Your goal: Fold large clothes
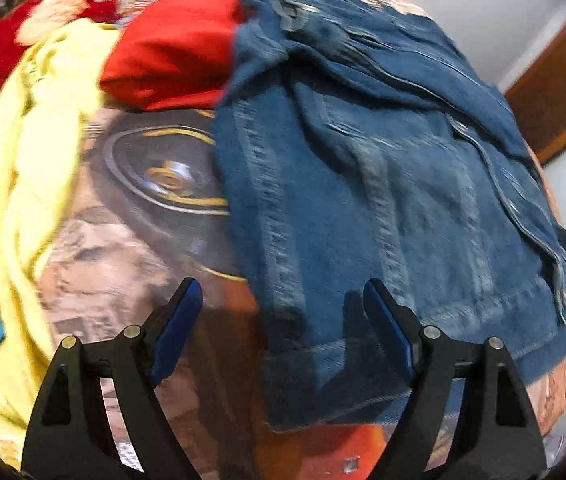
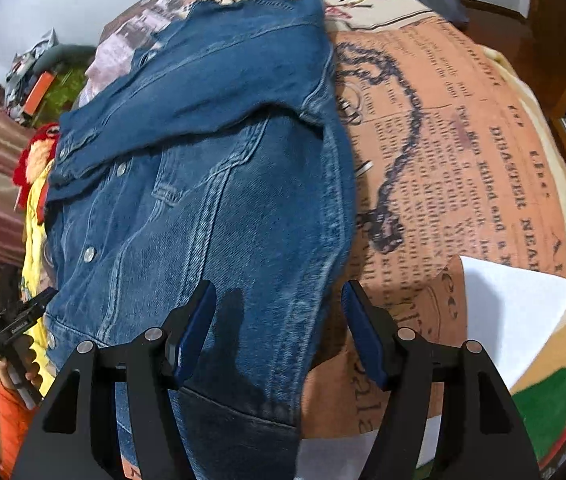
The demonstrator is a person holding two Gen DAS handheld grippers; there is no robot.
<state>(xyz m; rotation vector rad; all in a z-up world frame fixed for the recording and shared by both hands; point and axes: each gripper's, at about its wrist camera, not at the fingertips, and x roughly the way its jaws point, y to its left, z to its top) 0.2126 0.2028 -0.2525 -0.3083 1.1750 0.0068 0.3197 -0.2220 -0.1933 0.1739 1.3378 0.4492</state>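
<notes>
A blue denim jacket [image 1: 383, 184] lies on a bed with a printed cover, its sleeves folded in across the body. In the right wrist view the jacket [image 2: 203, 184] shows its buttons and chest pocket, one sleeve lying across the top. My left gripper [image 1: 283, 292] is open and empty, hovering over the jacket's bottom left corner. My right gripper [image 2: 279, 292] is open and empty above the jacket's lower right hem. The left gripper also shows at the left edge of the right wrist view [image 2: 15, 324].
A yellow shirt [image 1: 31, 168], a folded red garment [image 1: 179, 52] and a red fluffy item [image 1: 43, 16] lie left of the jacket. The printed bed cover [image 2: 463, 152] extends right, with a white sheet [image 2: 515, 308] on it. A wooden bed frame [image 1: 555, 92] borders the far side.
</notes>
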